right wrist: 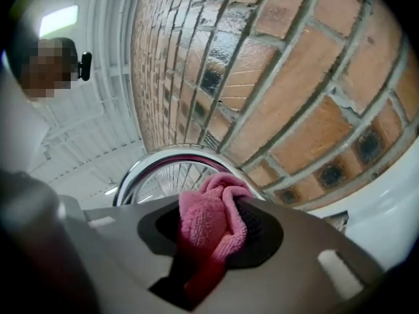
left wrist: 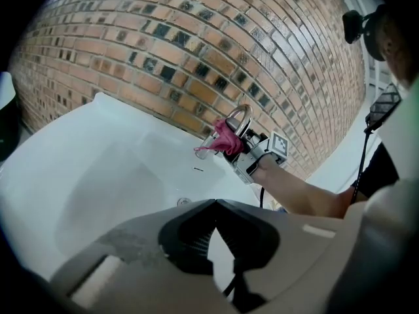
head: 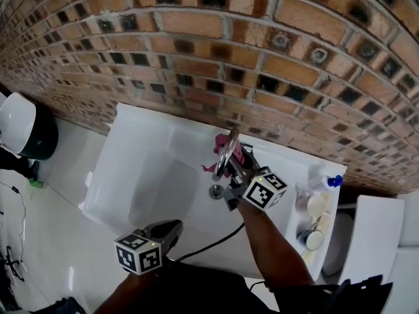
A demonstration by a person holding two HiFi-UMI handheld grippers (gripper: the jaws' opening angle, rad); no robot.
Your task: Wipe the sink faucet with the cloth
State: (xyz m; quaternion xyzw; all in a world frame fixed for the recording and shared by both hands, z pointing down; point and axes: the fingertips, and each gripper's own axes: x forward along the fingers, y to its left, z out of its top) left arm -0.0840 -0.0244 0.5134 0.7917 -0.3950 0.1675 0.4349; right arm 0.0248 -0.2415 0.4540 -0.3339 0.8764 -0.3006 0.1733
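SINK DUTY: A person is wiping the chrome faucet (head: 226, 150) of a white sink (head: 108, 169) set against a brick wall (head: 275, 51), working with a hand-held gripper in each hand. The right gripper (right wrist: 216, 222) is doing the work. Its jaws are clamped on a bunched pink cloth (right wrist: 211, 218), and the wad is sitting at the curved neck of the spout, seemingly touching it, with a loose tail hanging toward the basin. The left gripper (left wrist: 215, 203) is idling near the front edge of the sink, well apart from the faucet, its jaws closed tip to tip with nothing between them. (A clutter of bottles and cups (head: 315, 205) is crowding the sink's right-hand ledge, just beside the working arm.)

From where I am standing, the wipe appears to be under way rather than finished. Doing it well is likely calling for the cloth, not the hard jaw tips, to be meeting the metal. The wad should be following the arch of the neck from crown down to base on both sides, with the wrist turning so it is wrapping around the tube. The grip is looking deep enough to hold, but little cloth is showing past the jaws. Light pressure is probably the safer choice against scraping the chrome. The elbow is also going to need to clear the bottles on the ledge.
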